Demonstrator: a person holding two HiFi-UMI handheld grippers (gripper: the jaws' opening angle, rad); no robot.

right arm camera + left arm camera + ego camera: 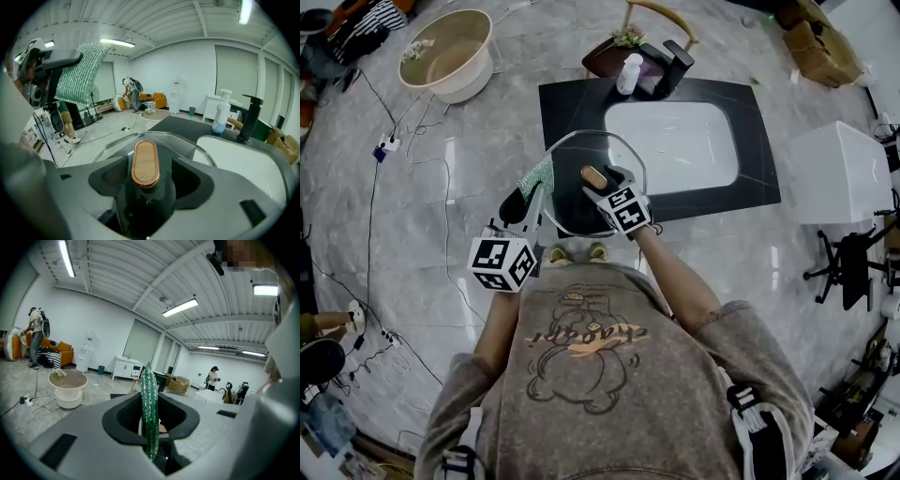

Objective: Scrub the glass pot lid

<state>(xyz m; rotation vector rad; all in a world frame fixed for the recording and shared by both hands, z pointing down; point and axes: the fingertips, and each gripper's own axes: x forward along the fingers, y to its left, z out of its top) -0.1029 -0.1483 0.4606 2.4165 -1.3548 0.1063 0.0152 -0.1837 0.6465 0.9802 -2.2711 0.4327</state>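
Our right claw is closed on the wood-topped knob of the glass pot lid. In the right gripper view its jaws press against the knob's dark stem from both sides, with no gap showing. The lid hangs in the air over the near left corner of the white sink, knob side towards us. Its clear rim overlaps the black counter that frames the sink.

Our left claw is shut on a green scrub pad. The left gripper view shows the pad standing edge-on between the jaws, pinched at its lower end and rising well above them. This claw hangs just left of the sink's near corner, with the pad at the lid's left rim. We cannot tell whether the pad touches the glass.

A white bottle and a black tap stand at the far edge of the sink. A round basin sits on the floor well to the sink's far left.
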